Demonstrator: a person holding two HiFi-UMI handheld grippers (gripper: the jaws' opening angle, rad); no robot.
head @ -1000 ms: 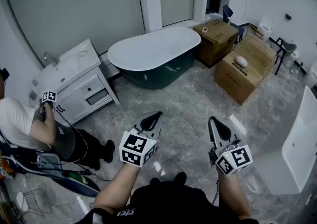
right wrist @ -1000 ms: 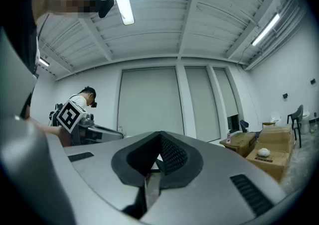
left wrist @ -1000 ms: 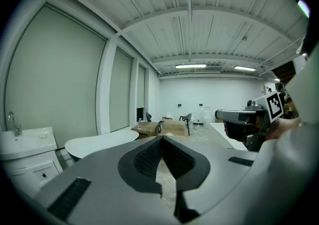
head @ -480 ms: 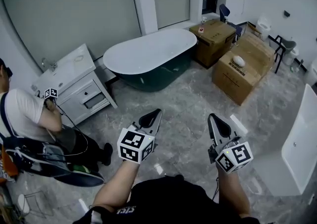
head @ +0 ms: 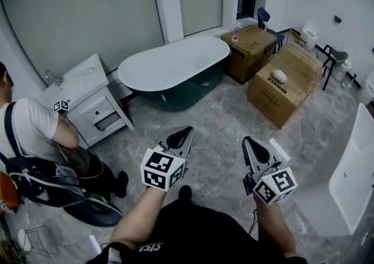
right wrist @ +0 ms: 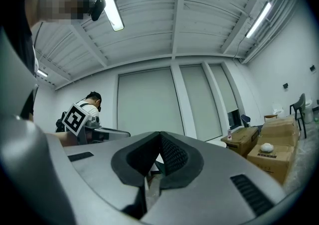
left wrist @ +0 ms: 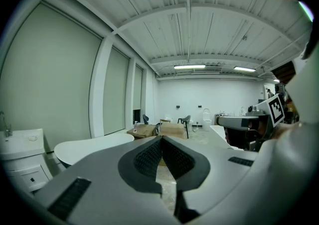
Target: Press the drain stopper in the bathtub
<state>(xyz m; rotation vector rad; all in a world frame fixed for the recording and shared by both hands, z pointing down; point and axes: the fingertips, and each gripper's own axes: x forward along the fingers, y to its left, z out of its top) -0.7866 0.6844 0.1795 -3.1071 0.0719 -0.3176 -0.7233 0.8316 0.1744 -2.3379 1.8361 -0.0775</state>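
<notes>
The left tongs (head: 186, 132) and right tongs (head: 248, 140) are both pinched together on nothing, low over open floor (head: 222, 120). The bathtub (head: 175, 61) stands well ahead, with boxes (head: 274, 90) crowding its right end and a vanity (head: 82, 82) its left. Its stopper can't be made out.

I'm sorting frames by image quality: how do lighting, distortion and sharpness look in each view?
Head view: even, soft light, faint shadows, bathtub sharp, straight lines bowing near the edges. Left gripper view: strong fisheye, black corners, ceiling lamps bright without flare. Right gripper view: same fisheye, ceiling tube blown out white.
</notes>
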